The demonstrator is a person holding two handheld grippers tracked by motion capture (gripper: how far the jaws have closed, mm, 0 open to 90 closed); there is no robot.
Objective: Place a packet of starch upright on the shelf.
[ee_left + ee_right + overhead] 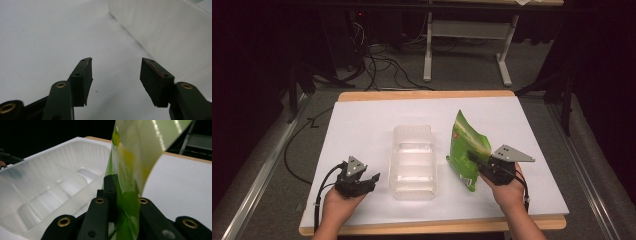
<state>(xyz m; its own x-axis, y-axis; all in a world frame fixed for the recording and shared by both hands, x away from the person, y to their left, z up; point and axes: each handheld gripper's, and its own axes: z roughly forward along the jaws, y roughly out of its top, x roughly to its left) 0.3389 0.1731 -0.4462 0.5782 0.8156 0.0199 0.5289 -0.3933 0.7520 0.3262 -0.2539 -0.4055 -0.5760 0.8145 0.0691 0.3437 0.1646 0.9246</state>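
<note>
Right gripper [117,202]: I am clamping its jaws on glossy green foil snack bag [468,145], light, crinkly, slippery; gripping the edge seam beside clear plastic tray [413,162]. Left gripper [116,75]: jaws standing apart.

The green bag [467,150], right of centre in the high view, is thin glossy film — light streaks run across it in the right gripper view. The tray [413,161] at centre is clear, ribbed plastic, smooth and faintly milky. The table top [362,125] looks matt white, edged in pale wood. The right gripper [120,195] and left gripper [116,77] are matt black plastic with brass-coloured fittings — the pads look dull, rubbery.
</note>
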